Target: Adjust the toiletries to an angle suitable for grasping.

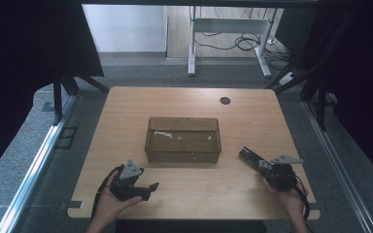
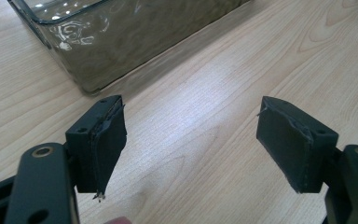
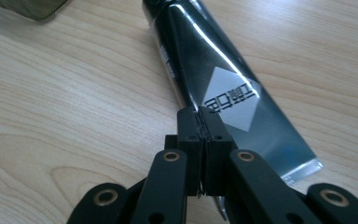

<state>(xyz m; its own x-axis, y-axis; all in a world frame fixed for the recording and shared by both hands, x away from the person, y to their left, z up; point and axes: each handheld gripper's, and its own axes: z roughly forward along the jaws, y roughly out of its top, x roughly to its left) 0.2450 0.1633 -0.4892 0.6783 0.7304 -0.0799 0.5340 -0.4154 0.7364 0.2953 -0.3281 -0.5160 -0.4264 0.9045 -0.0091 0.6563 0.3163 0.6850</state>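
Observation:
A black squeeze tube [image 1: 249, 155] with a white diamond label lies flat on the wooden table [image 1: 126, 121], right of a smoky transparent bin [image 1: 183, 119]. My right gripper [image 1: 262, 165] is over the tube's crimped end. In the right gripper view the tube [image 3: 205, 60] runs away from my right gripper [image 3: 201, 114], whose pads are pressed together with nothing visible between them. My left gripper [image 1: 148, 189] is held low near the front left of the table. In its own view, the left gripper [image 2: 191, 140] stands wide open over bare wood, with the bin's corner [image 2: 121, 32] just ahead.
The bin holds a little clear, shiny material. A round cable hole [image 1: 225, 101] is at the table's far side. Beyond the table stands a white desk frame [image 1: 230, 29] with cables on the floor. Dark curtains flank both sides.

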